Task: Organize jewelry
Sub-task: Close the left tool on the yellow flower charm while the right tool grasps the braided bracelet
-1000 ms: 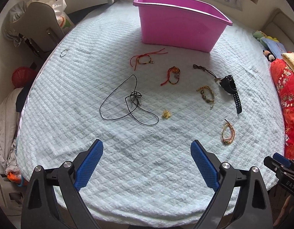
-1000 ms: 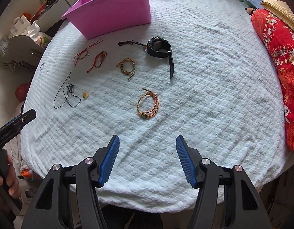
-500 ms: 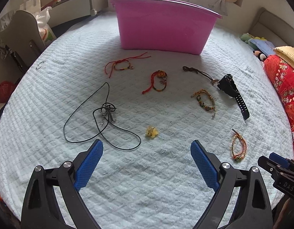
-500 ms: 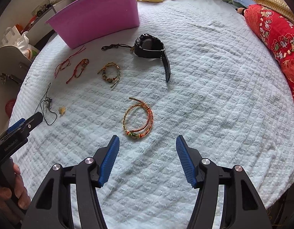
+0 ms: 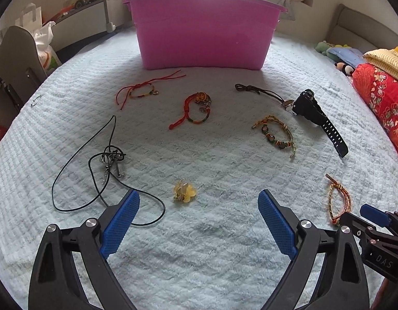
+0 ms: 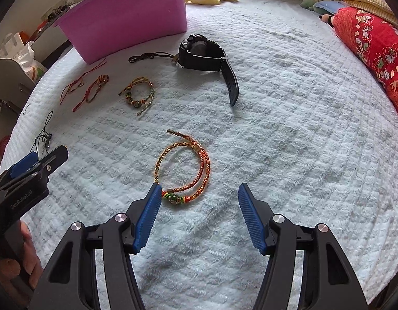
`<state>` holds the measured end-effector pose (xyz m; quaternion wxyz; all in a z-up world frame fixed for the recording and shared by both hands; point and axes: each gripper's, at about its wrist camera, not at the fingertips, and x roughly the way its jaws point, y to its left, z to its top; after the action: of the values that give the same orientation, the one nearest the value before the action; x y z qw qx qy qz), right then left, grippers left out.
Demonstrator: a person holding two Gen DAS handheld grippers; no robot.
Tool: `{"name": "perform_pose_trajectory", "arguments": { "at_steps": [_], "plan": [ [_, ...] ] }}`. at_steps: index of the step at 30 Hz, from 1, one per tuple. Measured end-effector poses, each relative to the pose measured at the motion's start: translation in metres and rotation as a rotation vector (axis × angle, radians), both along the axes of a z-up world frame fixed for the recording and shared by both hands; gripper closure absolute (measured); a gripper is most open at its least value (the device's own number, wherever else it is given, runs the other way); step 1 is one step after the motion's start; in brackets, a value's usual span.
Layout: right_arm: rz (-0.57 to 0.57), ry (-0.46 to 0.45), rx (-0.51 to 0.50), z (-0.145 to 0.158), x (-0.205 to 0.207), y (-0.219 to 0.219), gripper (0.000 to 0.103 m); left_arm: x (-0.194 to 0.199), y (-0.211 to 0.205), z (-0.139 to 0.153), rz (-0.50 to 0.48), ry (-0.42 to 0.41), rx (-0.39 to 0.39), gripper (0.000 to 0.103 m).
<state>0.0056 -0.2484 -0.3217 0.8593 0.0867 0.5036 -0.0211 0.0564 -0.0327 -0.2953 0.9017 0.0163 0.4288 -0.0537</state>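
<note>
**Both grippers low over the jewelry, jaws apart**

Through my left wrist camera, the left gripper (image 5: pixel 199 201) has its blue pads spread wide with nothing between them but blanket. The small yellow charm (image 5: pixel 184 191) lies just ahead of the gap, and the black cord necklace (image 5: pixel 106 170) loops by the left pad, part of the cord passing beneath its tip. Farther up the pale blue blanket (image 5: pixel 212 253) I see a red string bracelet (image 5: pixel 140 91), a red knotted bracelet (image 5: pixel 197 109), a beaded bracelet (image 5: pixel 276 135), a brown cord (image 5: pixel 261 93) and the black watch (image 5: pixel 318 118). The pink bin (image 5: pixel 204 35) stands at the far side.

Through my right wrist camera, the right gripper (image 6: pixel 199 196) is likewise parted and grips nothing. The orange braided bracelet (image 6: pixel 184 168) lies flat just ahead, its beaded end beside the left pad's tip; whether they touch I cannot tell. The other gripper shows at the left edge, with a hand (image 6: pixel 25 266) on its handle
</note>
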Motion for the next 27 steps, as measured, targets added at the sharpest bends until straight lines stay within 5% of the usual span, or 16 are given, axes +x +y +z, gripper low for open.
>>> {"name": "perform_pose_trajectory", "arguments": {
  "at_steps": [27],
  "plan": [
    [0.022, -0.047, -0.076, -0.013, 0.017, 0.010, 0.044, 0.017, -0.016, -0.029, -0.057, 0.013, -0.004, 0.012]
  ]
}}
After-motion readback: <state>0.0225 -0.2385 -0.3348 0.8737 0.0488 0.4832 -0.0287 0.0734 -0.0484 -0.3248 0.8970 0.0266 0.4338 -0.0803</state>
